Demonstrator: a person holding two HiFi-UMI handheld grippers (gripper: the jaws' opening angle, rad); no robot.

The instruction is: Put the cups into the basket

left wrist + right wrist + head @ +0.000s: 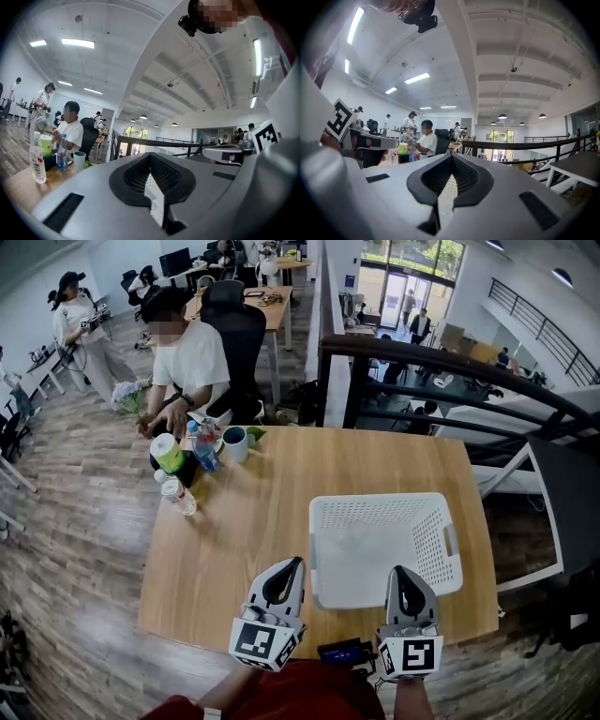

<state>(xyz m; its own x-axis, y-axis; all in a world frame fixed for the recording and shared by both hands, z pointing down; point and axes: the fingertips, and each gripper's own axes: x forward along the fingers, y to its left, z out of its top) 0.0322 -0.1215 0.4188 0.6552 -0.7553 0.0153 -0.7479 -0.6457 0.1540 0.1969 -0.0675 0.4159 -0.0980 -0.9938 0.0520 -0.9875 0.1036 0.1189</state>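
Both claws sit nearest me at the table's near edge, pointing level across it: my left gripper [294, 564] and my right gripper [399, 571], each with its jaws clenched together and nothing caught between them. Just ahead stands the white basket [375, 500] on the wooden table [253, 540], toward the near right side. From above, the right claw's tip overlaps the basket's near rim, though I cannot tell whether it touches. The cups are well apart from the basket, clustered at the far left corner: a white cup [234, 443] with a dark inside and a green cup [167, 453], with a blue-labelled bottle [203, 448] between them and a clear bottle [176, 494] a little nearer me. A seated person [194, 360] in a white shirt leans over that corner — one hand [173, 418] close to the green cup.
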